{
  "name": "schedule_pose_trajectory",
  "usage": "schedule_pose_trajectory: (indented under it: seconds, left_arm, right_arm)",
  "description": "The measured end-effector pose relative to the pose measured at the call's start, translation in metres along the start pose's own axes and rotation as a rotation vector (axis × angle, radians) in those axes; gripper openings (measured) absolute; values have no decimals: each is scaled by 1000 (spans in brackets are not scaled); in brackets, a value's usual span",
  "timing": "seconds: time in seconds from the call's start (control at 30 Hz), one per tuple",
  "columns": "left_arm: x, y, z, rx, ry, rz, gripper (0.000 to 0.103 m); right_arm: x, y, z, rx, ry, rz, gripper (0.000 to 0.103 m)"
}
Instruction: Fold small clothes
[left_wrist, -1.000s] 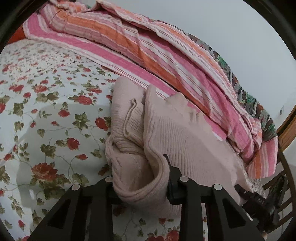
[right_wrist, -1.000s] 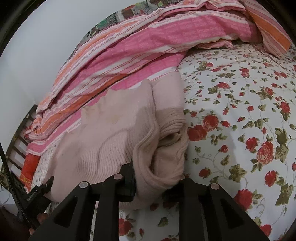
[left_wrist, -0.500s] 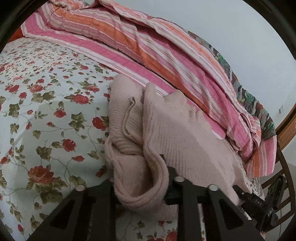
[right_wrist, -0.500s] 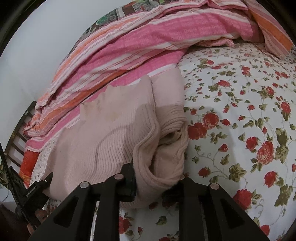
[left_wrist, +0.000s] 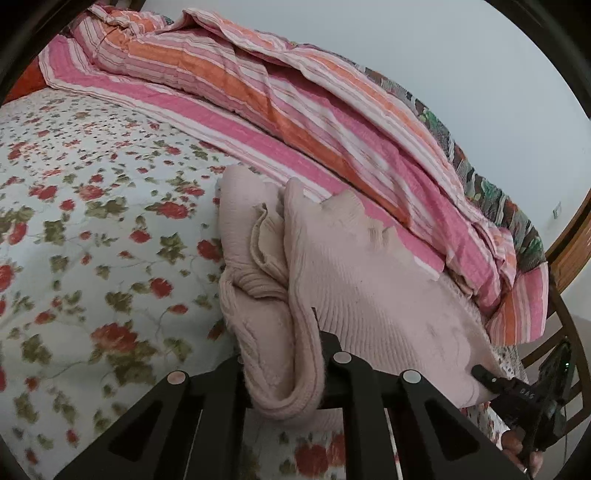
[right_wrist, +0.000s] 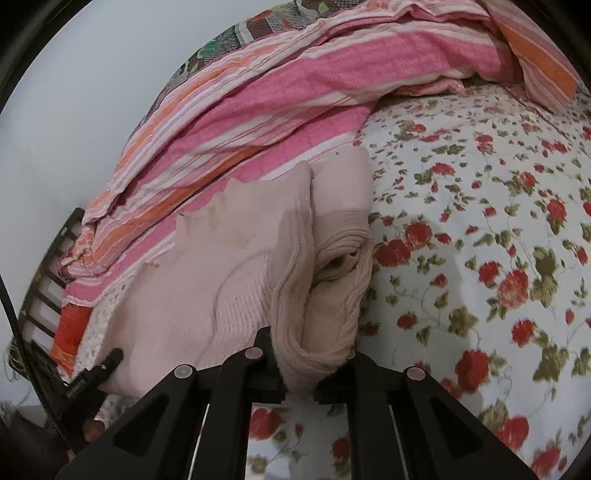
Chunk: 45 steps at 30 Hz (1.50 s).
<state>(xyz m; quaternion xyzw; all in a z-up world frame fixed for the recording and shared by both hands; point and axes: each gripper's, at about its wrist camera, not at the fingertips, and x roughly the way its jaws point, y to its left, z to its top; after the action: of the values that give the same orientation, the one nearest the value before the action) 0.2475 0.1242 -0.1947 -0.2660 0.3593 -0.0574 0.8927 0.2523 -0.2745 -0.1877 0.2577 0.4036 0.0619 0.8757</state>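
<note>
A pale pink knit sweater (left_wrist: 373, 295) lies folded on the floral bedsheet (left_wrist: 92, 240), its far edge against a striped quilt. My left gripper (left_wrist: 284, 373) has its jaws closing on the bunched near-left corner, and the pads press the fabric. In the right wrist view the same sweater (right_wrist: 229, 288) fills the middle. My right gripper (right_wrist: 312, 369) has its jaws closing on the rolled near-right corner, thick knit squeezed between the pads. Each gripper shows at the bottom edge of the other's view, at the far corner of the sweater.
A pink, orange and white striped quilt (left_wrist: 314, 122) is heaped along the far side against a pale wall. A wooden bed frame (left_wrist: 569, 243) stands at the right of the left wrist view. The floral sheet (right_wrist: 498, 240) spreads wide beside the sweater.
Both pairs of jaws have narrowed onto the sweater's near corners, pinching the folds thinner. The left gripper has lifted slightly with its corner. The right gripper has stayed where it was.
</note>
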Motion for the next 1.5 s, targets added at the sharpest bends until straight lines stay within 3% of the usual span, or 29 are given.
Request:
schedule_pose_trajectory:
  seconds: [0.17, 0.4, 0.5, 0.57, 0.77, 0.87, 0.97, 1.17, 1.23, 1.4, 1.5]
  left_arm:
    - [-26, 6, -13, -41, 46, -20, 10]
    - [-69, 11, -55, 31, 102, -32, 12]
    - [-72, 16, -58, 46, 123, -22, 26]
    - [-76, 18, -53, 71, 107, 25, 29]
    - [-86, 6, -20, 144, -17, 84, 29]
    - [-71, -7, 3, 141, -12, 44, 29]
    - [-47, -23, 24, 150, 3, 39, 29]
    - [10, -38, 52, 144, 54, 76, 29]
    - [27, -33, 51, 153, 82, 132, 29]
    - [41, -13, 41, 139, 94, 111, 29]
    - [40, -18, 40, 183, 73, 100, 22]
  right_arm:
    - [-34, 3, -22, -25, 22, 2, 8]
    - [-75, -2, -68, -25, 46, -24, 9]
    - [-81, 0, -76, -92, 53, -84, 24]
    - [-93, -4, -73, -125, 15, -106, 31]
    - [-122, -5, -42, -129, -118, -124, 34]
    - [-108, 5, -18, -142, -137, -113, 37]
    - [-71, 21, 10, -166, -94, -99, 37]
    - [-3, 40, 43, -242, -12, -182, 40]
    - [14, 38, 44, -258, 19, -241, 40]
    - [30, 20, 33, -267, 46, -268, 39]
    - [33, 22, 33, -277, 51, -265, 25]
